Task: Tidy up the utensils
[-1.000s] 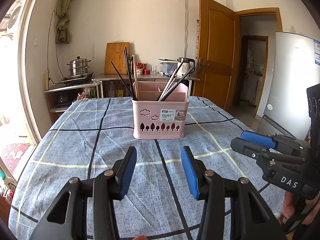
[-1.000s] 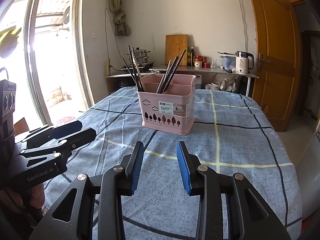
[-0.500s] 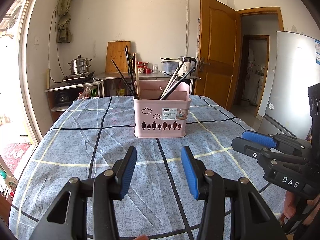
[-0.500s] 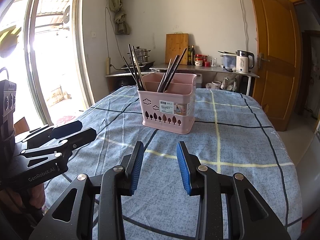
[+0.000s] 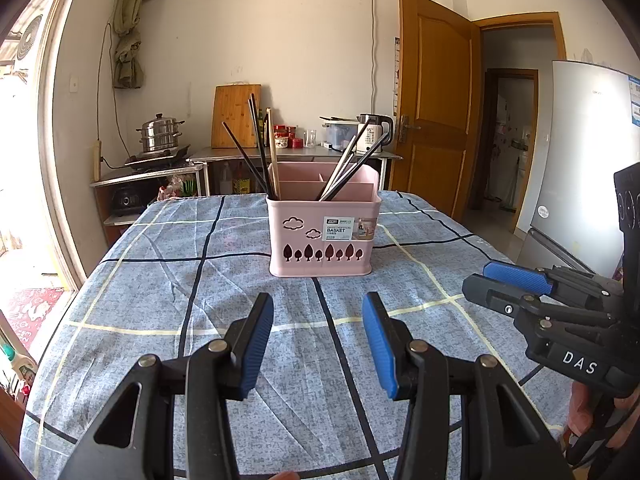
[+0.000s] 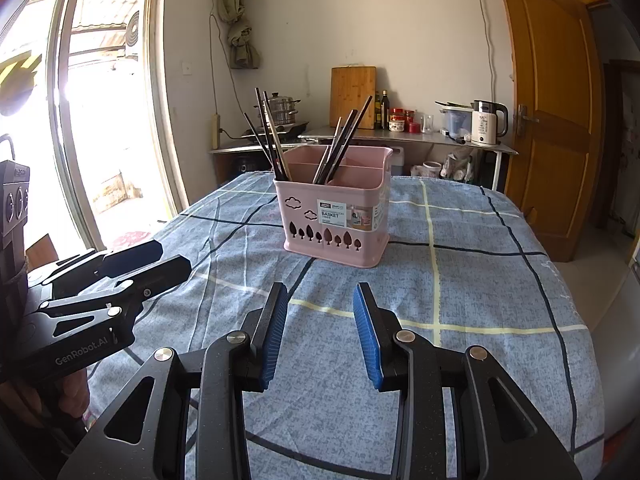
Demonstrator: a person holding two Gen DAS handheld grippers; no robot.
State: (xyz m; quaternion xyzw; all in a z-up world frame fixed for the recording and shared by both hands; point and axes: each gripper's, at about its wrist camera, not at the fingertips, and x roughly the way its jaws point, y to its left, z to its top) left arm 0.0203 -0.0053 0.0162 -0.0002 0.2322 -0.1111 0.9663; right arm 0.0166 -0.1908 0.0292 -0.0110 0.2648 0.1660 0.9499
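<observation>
Pink plastic basket (image 5: 323, 236) is sitting mid-frame with chopsticks (image 5: 259, 148) already sorted, so both released tools, left tool (image 5: 318, 340) and right tool (image 6: 320, 330), are best withdrawing without bumping it.

Open left hand-held gripper (image 5: 318, 340) faces pink basket (image 5: 323, 236) w/ chopsticks (image 5: 260, 148).

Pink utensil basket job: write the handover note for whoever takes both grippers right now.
Left gripper: open, empty, held above the cloth short of the basket.
Right gripper: open, empty, alongside the left one, also short of the basket.
Pink basket: upright mid-table on the blue checked cloth, dividers inside.
Dark chopsticks: one bundle leaning in the left end compartment with a pale stick; a second dark and metal bundle leans from the middle toward the right.
Done: nothing visibly in hand or in progress.
Left: sorting the sticks between compartments; no utensils lie loose on the cloth.
</observation>
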